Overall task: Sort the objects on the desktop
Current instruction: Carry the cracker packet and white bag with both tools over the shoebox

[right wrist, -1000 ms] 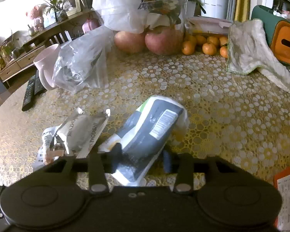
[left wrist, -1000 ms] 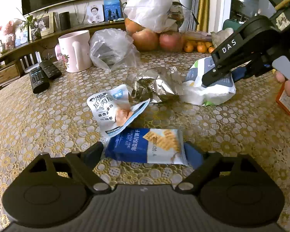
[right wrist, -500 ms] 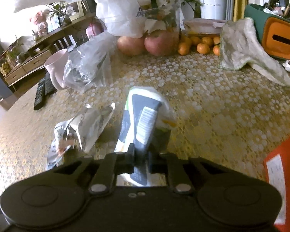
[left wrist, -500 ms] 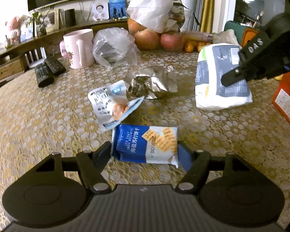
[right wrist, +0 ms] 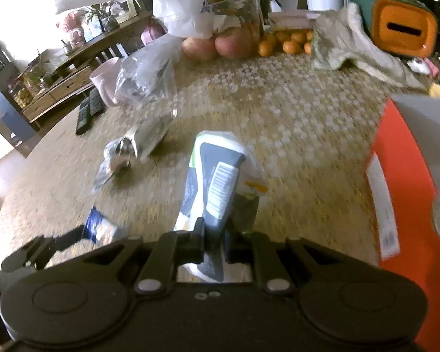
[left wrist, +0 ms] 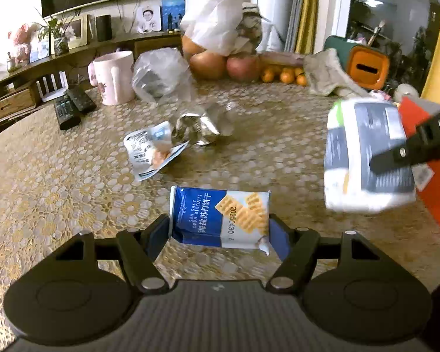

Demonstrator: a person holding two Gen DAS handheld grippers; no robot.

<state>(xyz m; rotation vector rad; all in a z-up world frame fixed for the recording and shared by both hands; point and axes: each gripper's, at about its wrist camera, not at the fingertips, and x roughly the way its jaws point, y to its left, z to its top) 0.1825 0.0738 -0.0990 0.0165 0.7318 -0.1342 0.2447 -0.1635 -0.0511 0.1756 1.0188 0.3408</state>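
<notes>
While the right gripper [right wrist: 214, 239] holds the white pack [right wrist: 217, 176] up beside the red box [right wrist: 402, 193], the biscuit pack [left wrist: 220, 217] lies crosswise between the fingers of the left gripper [left wrist: 218, 231], which touch its short ends.

On the table there is one blue biscuit packet [left wrist: 220, 218], one white and grey pouch [left wrist: 366, 158], one crumpled silver wrapper [left wrist: 198, 126] and one opened white wrapper [left wrist: 149, 152]. I count two grippers: the left gripper [left wrist: 218, 236] and the right gripper [right wrist: 214, 240]. There are two black remote controls [left wrist: 73, 107], lying side by side, and one pink mug [left wrist: 114, 77]. Two plastic bags are seen: one clear plastic bag [left wrist: 161, 74] and one white plastic bag [left wrist: 214, 26]. At the back there are two red apples [right wrist: 217, 45] and some small oranges [right wrist: 284, 42], about six; the exact number I cannot tell. There is one grey cloth [right wrist: 349, 44], one orange and green box [right wrist: 402, 26] and one red box [right wrist: 402, 202].
</notes>
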